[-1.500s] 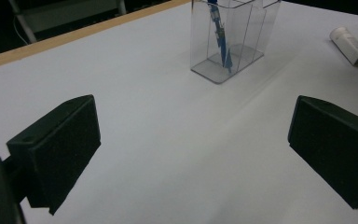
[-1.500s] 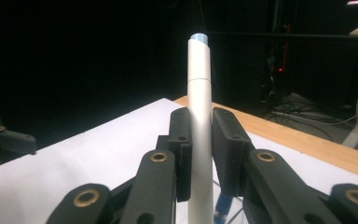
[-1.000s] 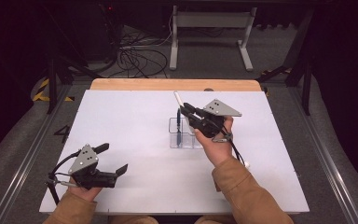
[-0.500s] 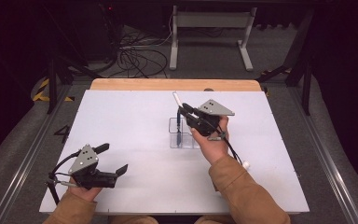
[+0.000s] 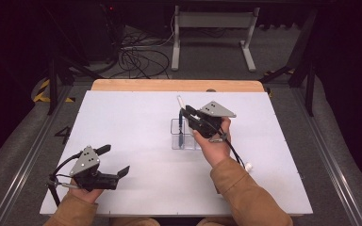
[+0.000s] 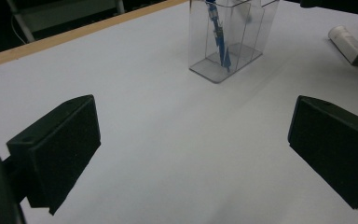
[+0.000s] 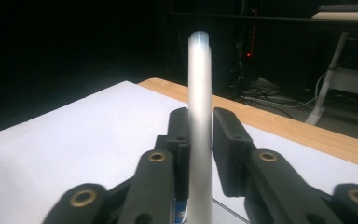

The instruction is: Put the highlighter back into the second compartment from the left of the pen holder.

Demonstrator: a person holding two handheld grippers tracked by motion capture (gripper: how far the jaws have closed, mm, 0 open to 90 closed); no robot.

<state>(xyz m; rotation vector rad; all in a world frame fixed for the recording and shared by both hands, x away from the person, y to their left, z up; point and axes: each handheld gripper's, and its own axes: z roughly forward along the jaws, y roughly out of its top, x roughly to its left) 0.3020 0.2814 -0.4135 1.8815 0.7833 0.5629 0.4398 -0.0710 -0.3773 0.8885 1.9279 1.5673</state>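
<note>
A clear plastic pen holder (image 5: 185, 135) stands in the middle of the white table (image 5: 136, 117). My right gripper (image 5: 185, 114) hovers just over it, shut on a pen (image 5: 180, 106) with a white upper barrel, held upright. The pen's blue lower end (image 6: 220, 39) reaches down inside the holder (image 6: 228, 42). In the right gripper view the white barrel (image 7: 199, 116) is pinched between the jaws of my right gripper (image 7: 200, 123). My left gripper (image 5: 118, 158) rests at the table's near left, open and holding nothing (image 6: 191, 154).
A small white cap (image 5: 249, 166) lies on the table near the right forearm, also visible as a cap (image 6: 349, 44) beyond the holder. A wooden strip (image 5: 179, 85) edges the table's far side. Cables and a stand sit on the floor beyond.
My right gripper has shifted slightly left and lowered the pen a little into the holder. The left gripper has not moved.
</note>
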